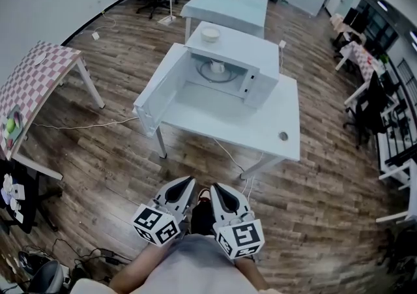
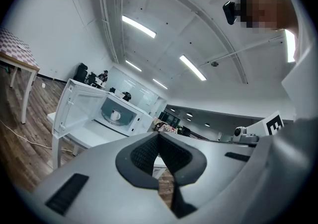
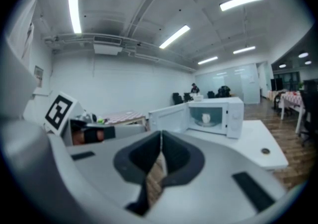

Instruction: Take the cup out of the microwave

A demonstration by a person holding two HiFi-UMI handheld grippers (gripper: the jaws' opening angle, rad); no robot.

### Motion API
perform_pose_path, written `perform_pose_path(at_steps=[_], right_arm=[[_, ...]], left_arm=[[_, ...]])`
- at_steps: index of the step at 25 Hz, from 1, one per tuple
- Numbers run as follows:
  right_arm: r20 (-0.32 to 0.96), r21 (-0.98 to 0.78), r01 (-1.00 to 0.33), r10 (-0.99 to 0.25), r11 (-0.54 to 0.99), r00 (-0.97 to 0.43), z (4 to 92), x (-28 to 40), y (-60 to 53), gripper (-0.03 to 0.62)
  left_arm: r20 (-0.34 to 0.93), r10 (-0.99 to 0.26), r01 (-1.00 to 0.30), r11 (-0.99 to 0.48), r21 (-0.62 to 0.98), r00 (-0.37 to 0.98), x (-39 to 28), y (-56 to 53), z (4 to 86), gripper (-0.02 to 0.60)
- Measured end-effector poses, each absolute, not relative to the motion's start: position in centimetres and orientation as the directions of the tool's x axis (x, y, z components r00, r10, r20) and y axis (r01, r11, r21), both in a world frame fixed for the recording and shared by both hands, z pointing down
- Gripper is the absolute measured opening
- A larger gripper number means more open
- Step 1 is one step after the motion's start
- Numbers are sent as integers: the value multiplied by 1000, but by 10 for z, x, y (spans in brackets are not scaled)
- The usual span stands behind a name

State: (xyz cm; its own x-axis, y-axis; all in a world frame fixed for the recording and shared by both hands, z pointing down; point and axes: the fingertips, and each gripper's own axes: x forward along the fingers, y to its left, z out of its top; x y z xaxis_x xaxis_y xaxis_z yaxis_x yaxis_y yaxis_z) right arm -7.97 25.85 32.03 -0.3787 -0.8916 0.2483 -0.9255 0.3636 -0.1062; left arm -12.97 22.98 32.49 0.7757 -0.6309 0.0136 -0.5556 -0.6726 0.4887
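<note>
1. The left gripper (image 2: 159,136) had its jaws pressed together with nothing between them.
2. The right gripper (image 3: 160,136) was likewise closed tight and empty.
3. In the head view both grippers sat side by side close to the person's body, low in the picture, pointing toward the table (image 1: 260,131) and well apart from it.
4. The microwave (image 1: 260,58) stood on the far left part of the table, with its door (image 1: 159,87) swung wide open to the left.
5. The cup (image 1: 217,66), white, stood upright inside the microwave on the round tray, near the middle of the cavity.
6. A bowl (image 1: 210,34) rested on top of the microwave, toward its back left corner.
7. A small round thing (image 1: 283,135) lay on the table near its front right corner; what it was could not be made out.
8. A checkered table (image 1: 39,71) stood off to the left on the wood floor, well apart from the white one.
</note>
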Motion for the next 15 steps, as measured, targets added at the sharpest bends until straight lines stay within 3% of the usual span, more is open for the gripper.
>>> perform_pose_path(at_steps=[15], right_arm=[[256,-133,-919,-883,371,-393,327,-38,159,23]], left_arm=[[18,-616,-546,-684,484,788,-83,134,327,11]])
